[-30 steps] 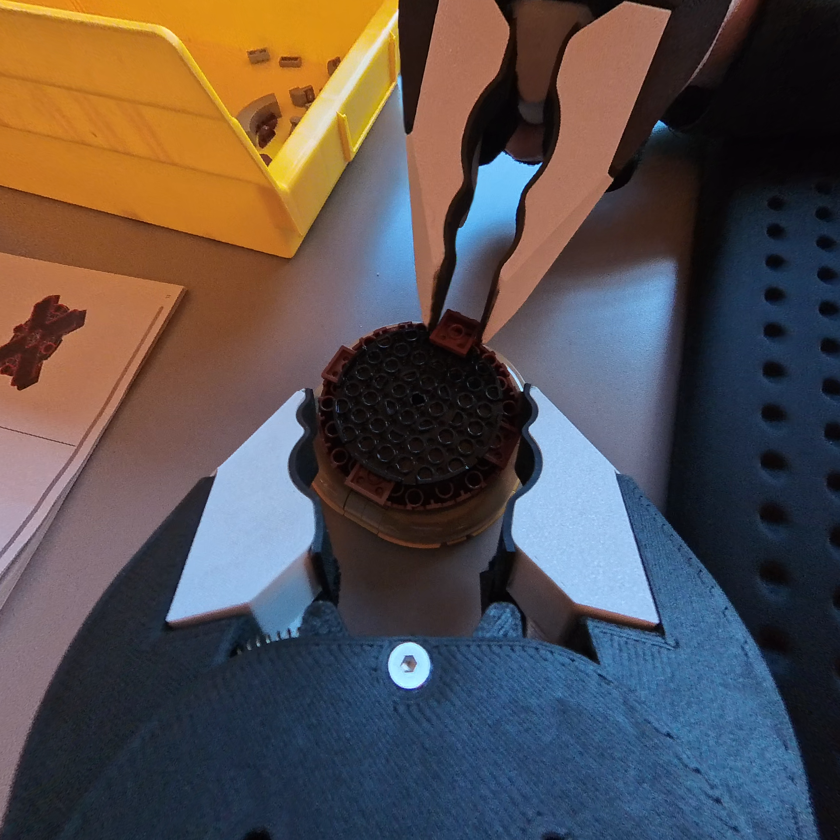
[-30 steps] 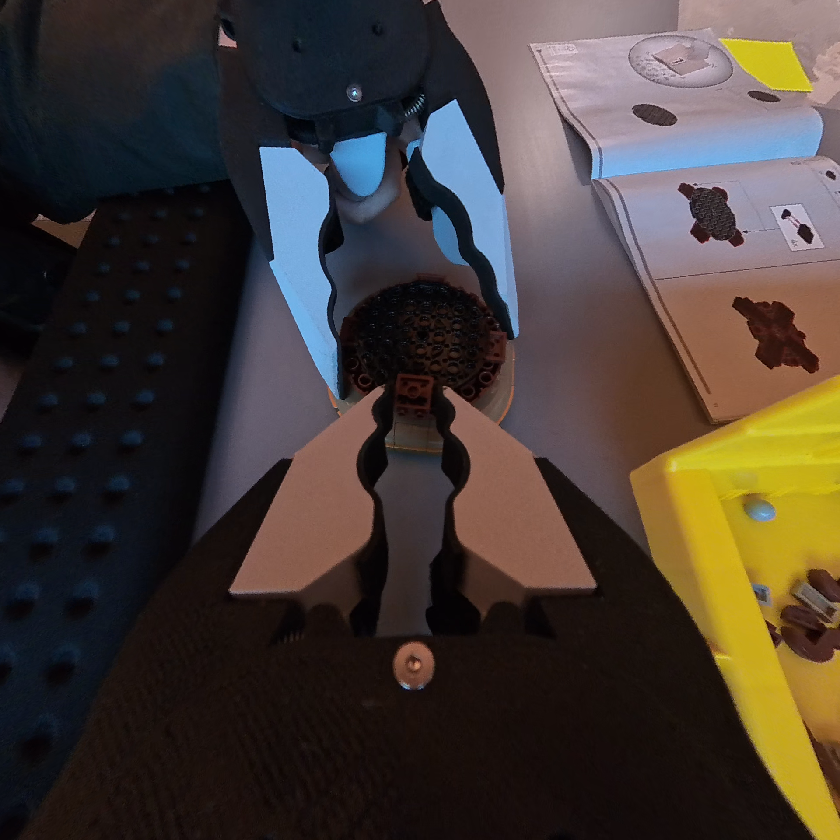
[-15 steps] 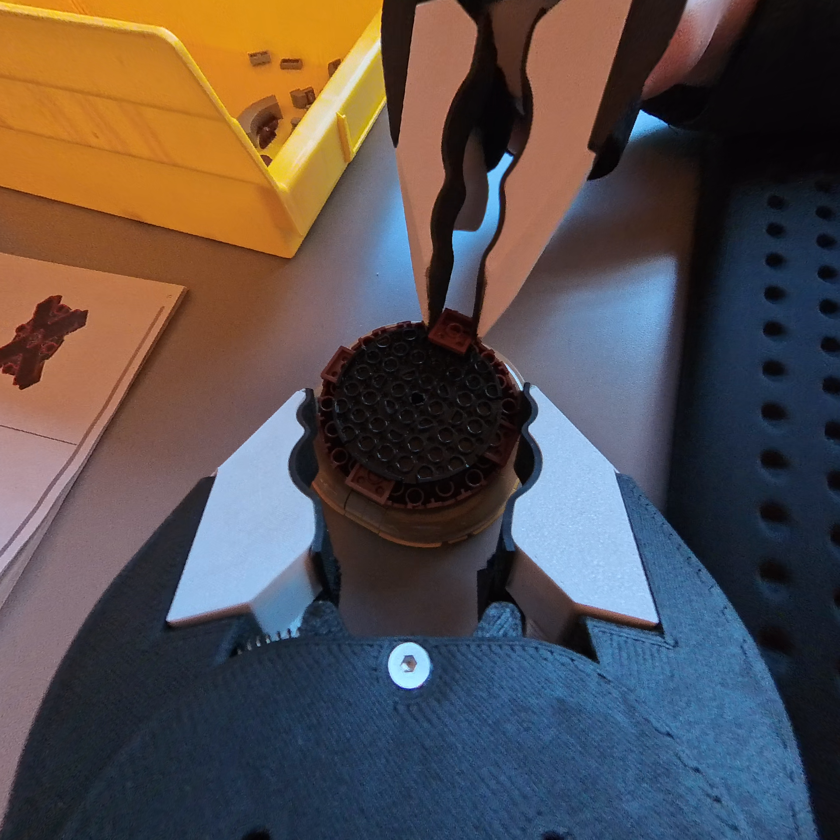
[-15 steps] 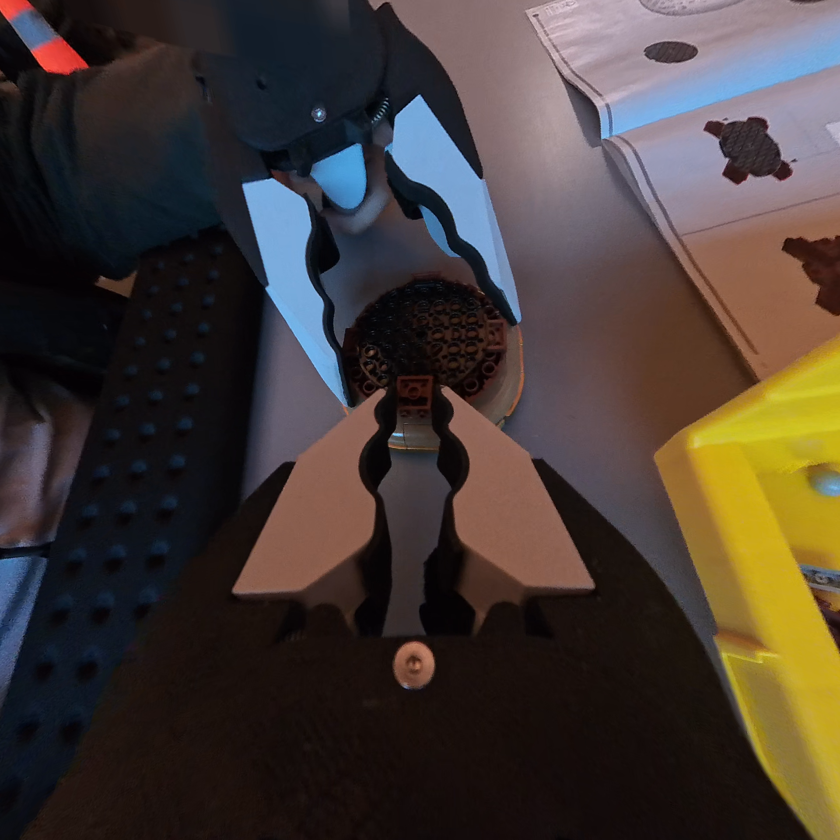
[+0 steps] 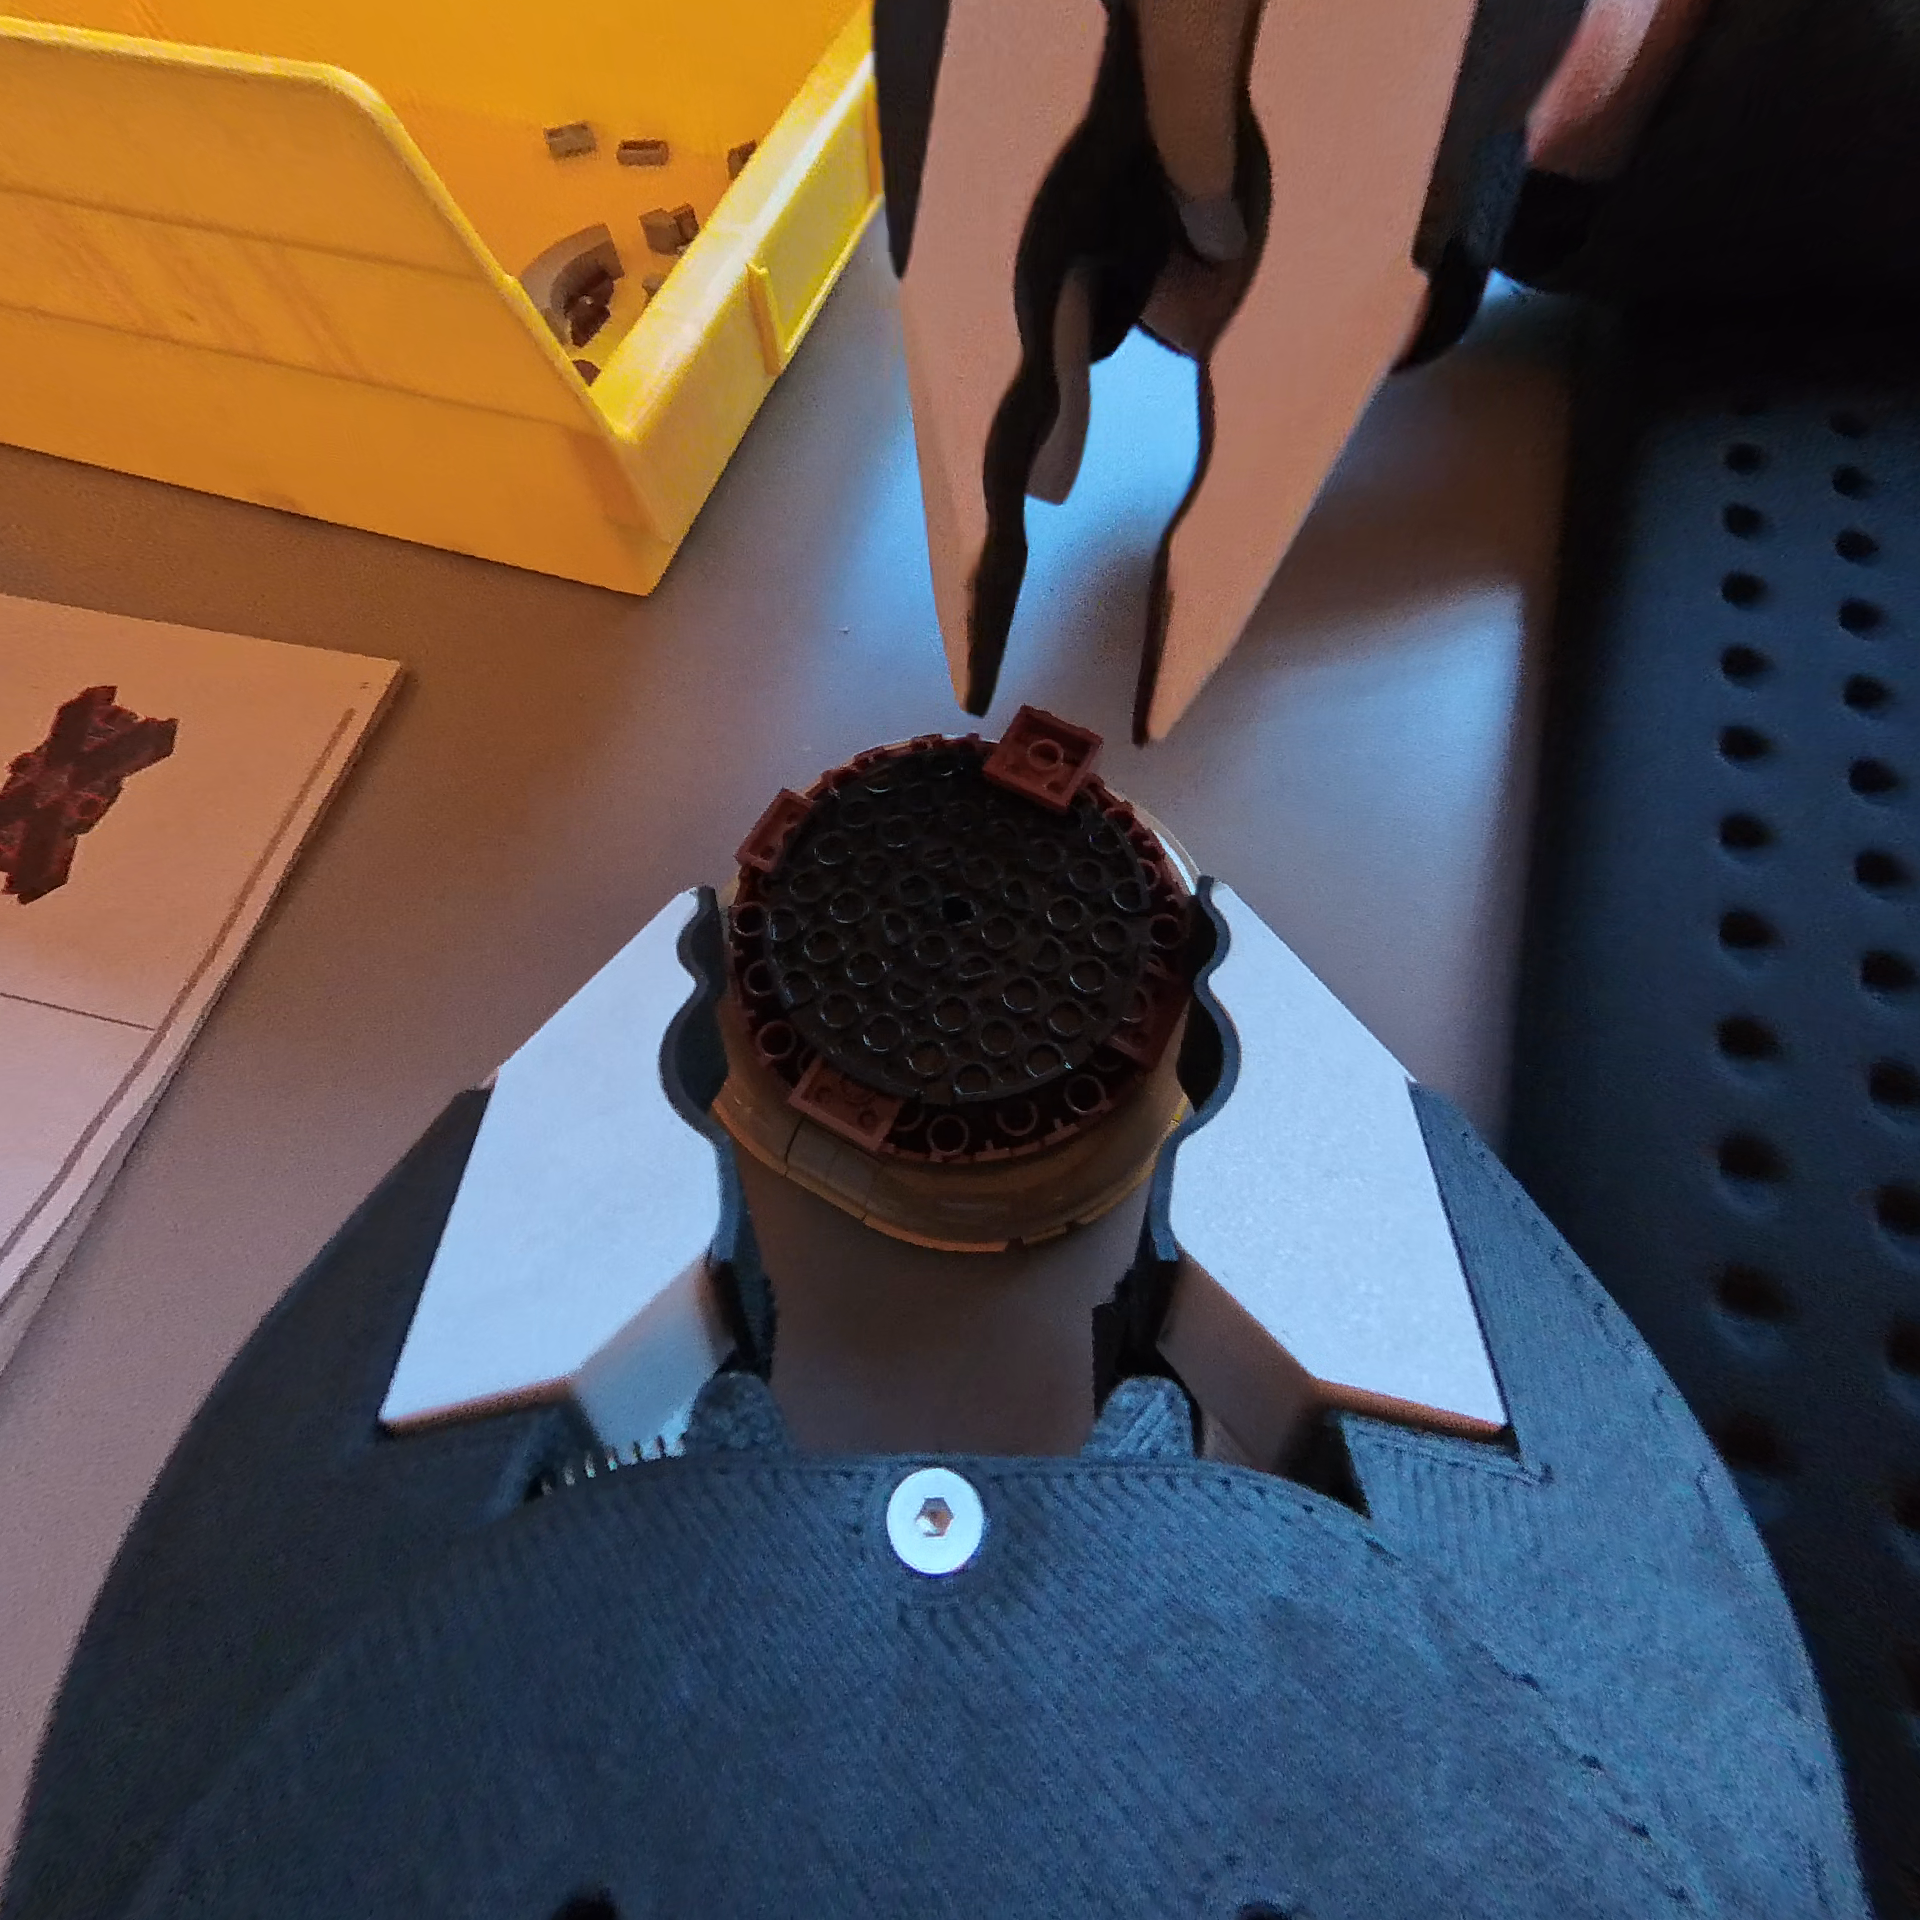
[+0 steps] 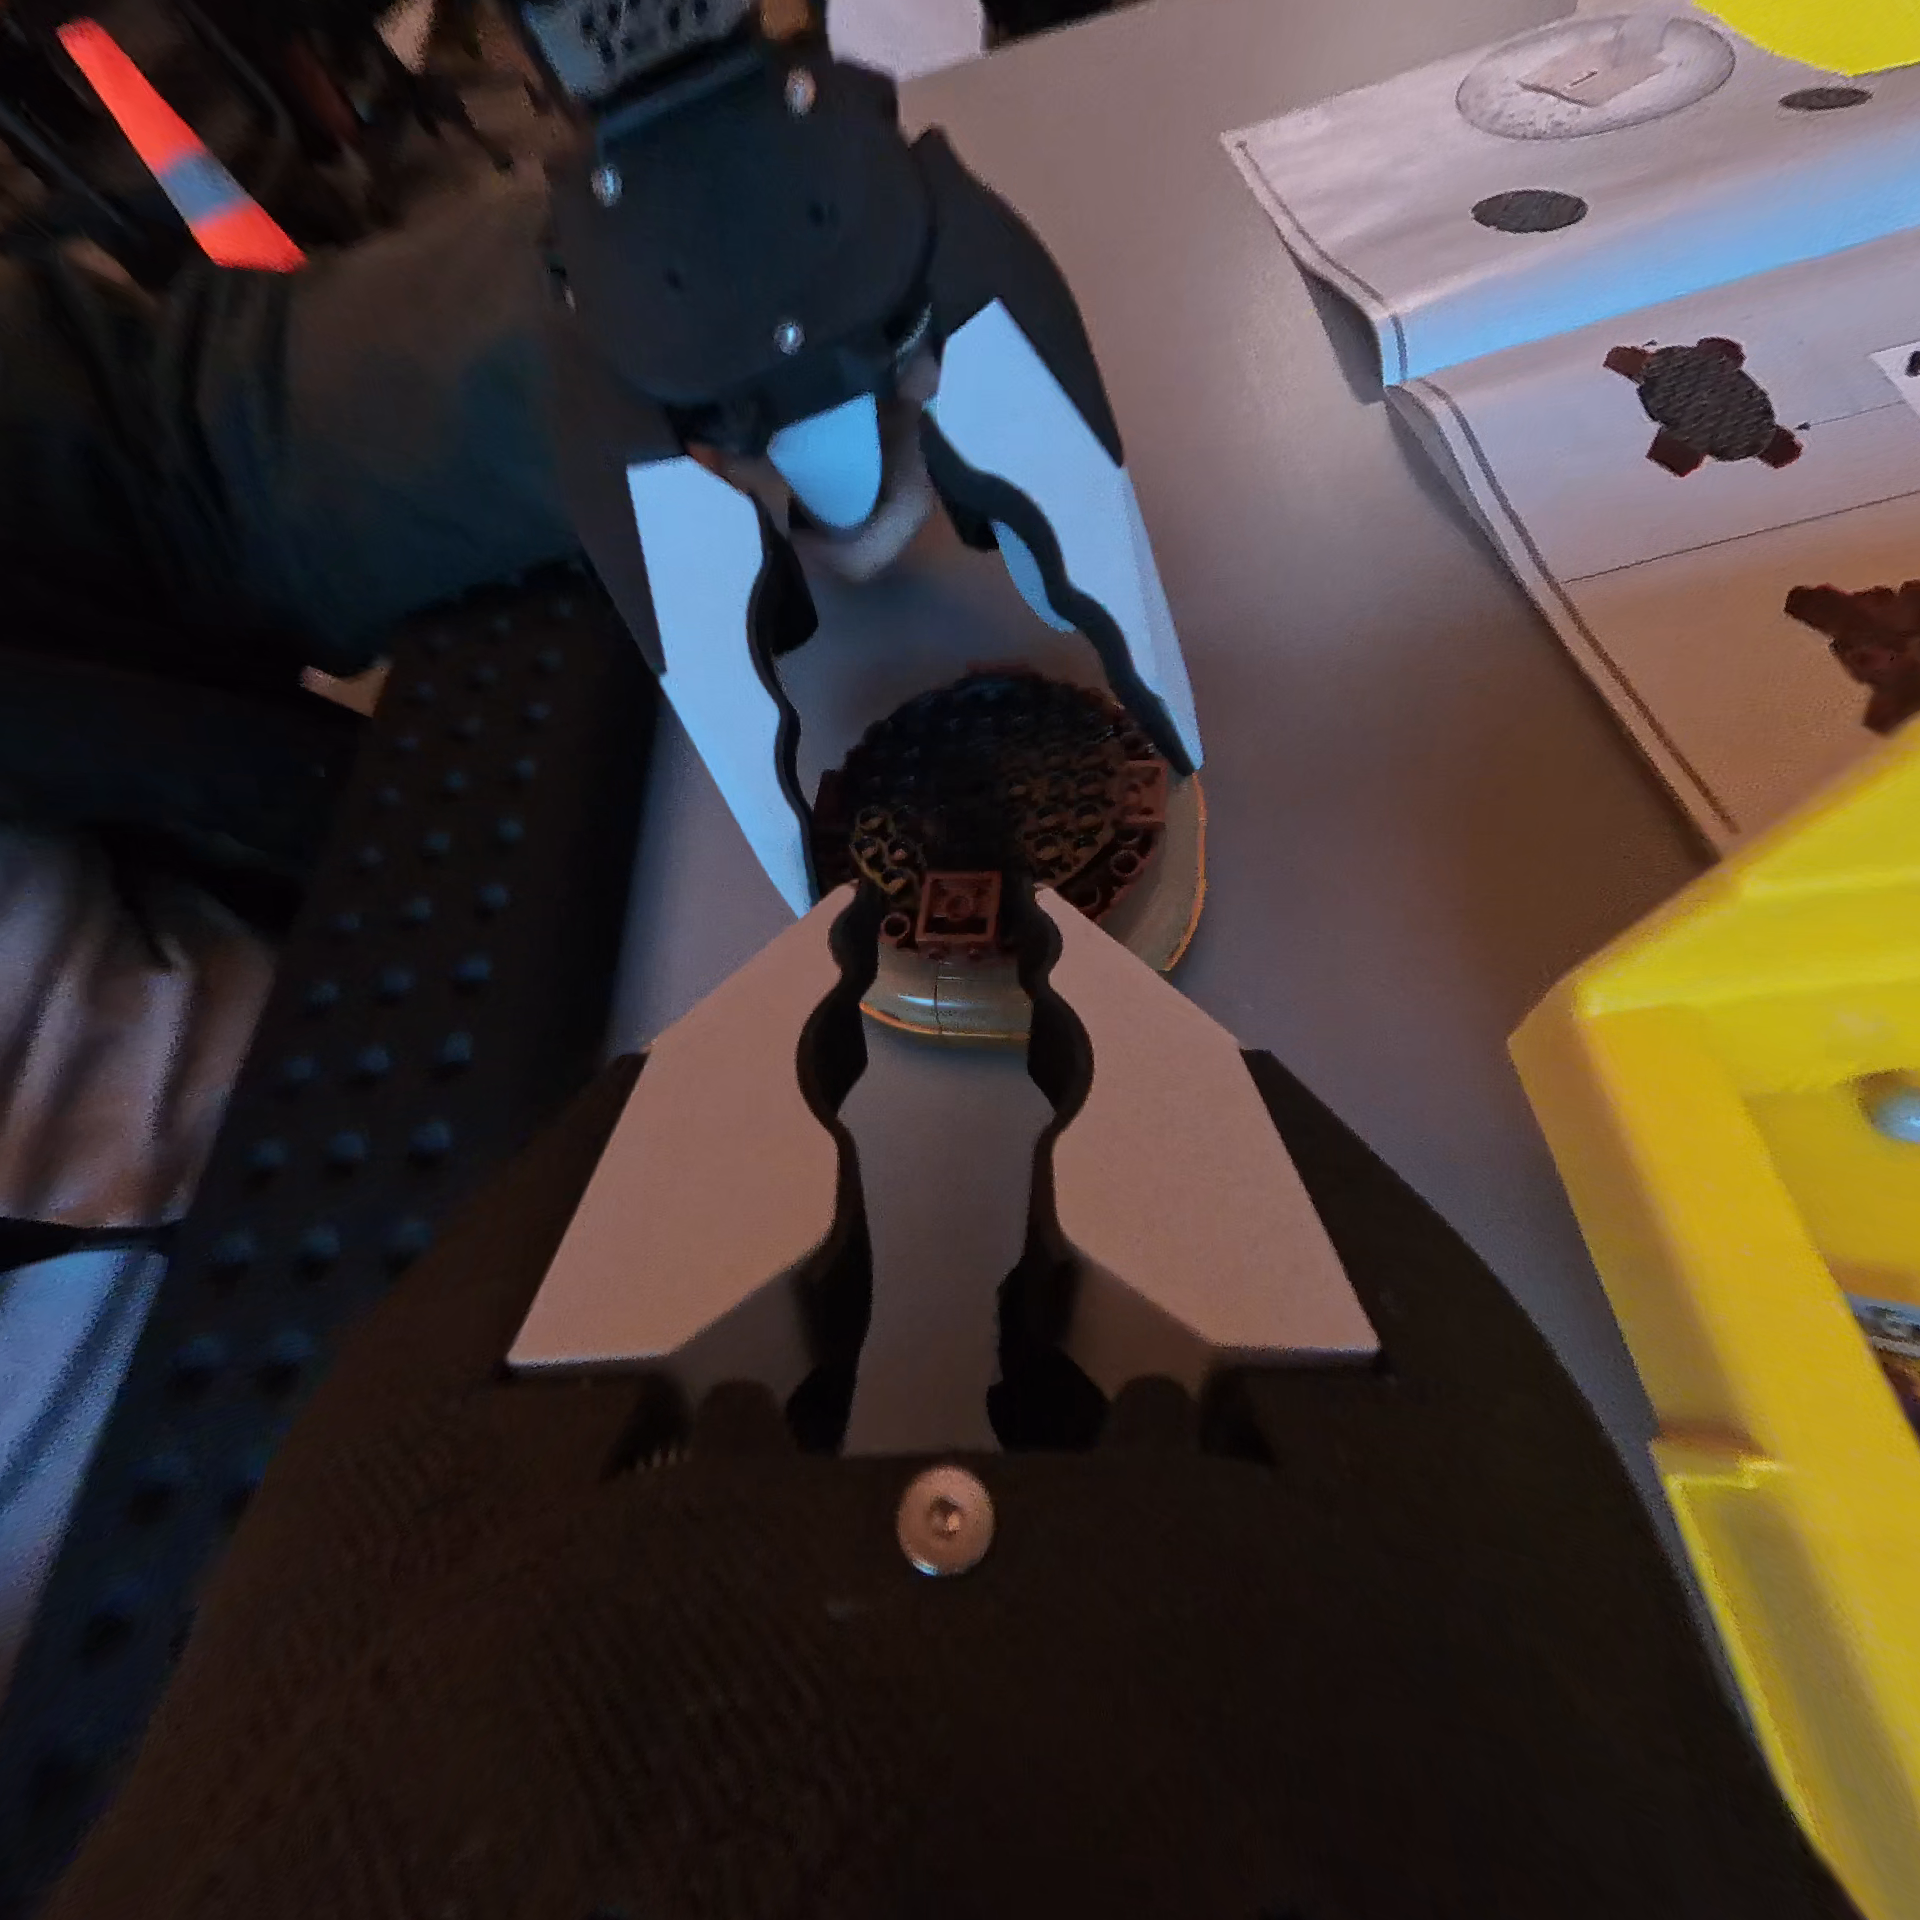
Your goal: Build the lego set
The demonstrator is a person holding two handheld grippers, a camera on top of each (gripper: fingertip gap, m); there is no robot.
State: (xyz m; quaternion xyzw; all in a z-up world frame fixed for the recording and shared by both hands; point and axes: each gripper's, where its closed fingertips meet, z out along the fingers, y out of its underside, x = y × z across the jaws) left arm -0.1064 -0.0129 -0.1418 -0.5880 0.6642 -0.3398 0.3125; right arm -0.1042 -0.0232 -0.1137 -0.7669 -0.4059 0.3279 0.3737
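A round Lego assembly (image 5: pixel 951 935), a black studded disc on a brown ring and a tan base, stands on the grey table. My left gripper (image 5: pixel 951 920) is shut on its sides. A small reddish-brown square plate (image 5: pixel 1042 755) sits on the far rim of the disc. My right gripper (image 5: pixel 1060 722) hovers just behind that plate, open, with its tips clear of it. In the right wrist view, the right gripper (image 6: pixel 943 894) is open with the plate (image 6: pixel 956 904) between its tips, and the left gripper (image 6: pixel 992 821) clasps the assembly (image 6: pixel 987 769).
A yellow bin (image 5: pixel 312 312) with several small pieces stands at the back left; it also shows in the right wrist view (image 6: pixel 1766 1143). An open instruction booklet (image 5: pixel 156 831) lies on the left. A black perforated mat (image 5: pixel 1766 831) lies on the right.
My right gripper has opened, let go of the small brown plate and pulled back a little. The plate stays on the disc's rim. The left gripper still holds the assembly.
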